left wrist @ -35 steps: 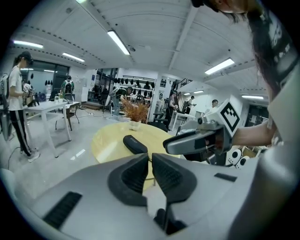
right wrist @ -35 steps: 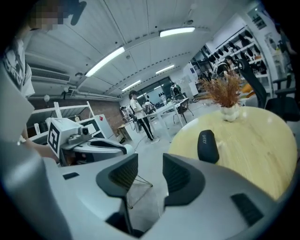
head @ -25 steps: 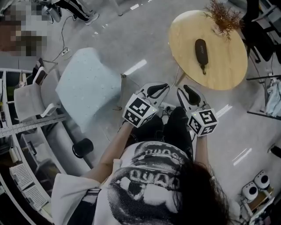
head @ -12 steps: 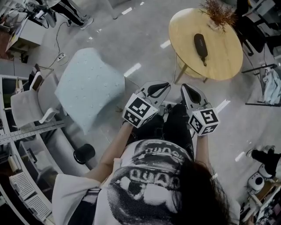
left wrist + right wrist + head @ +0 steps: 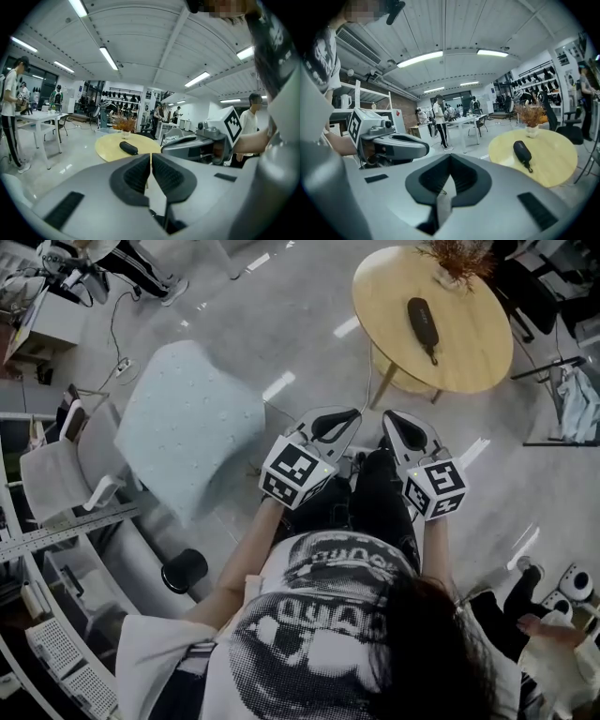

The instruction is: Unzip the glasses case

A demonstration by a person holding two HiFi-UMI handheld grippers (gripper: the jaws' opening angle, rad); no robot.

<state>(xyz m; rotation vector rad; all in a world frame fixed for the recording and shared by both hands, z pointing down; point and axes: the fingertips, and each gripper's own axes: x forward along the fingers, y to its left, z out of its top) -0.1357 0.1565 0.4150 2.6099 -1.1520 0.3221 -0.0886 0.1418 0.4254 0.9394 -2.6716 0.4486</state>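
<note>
The glasses case [image 5: 422, 322] is lying on the round wooden table [image 5: 478, 352], well ahead of both sets of jaws and nowhere near contact. Its long axis runs pretty much straight away from the jaws, with the little strap [image 5: 432, 356] at the end nearest them. From the right gripper [image 5: 450, 158] it's ahead and off to the right. From the left gripper [image 5: 151, 157] it's ahead and a touch left. I'd say the right one is nearer. Both grippers have their jaws closed on nothing. Can't tell from here how far the zip is done up.
</note>
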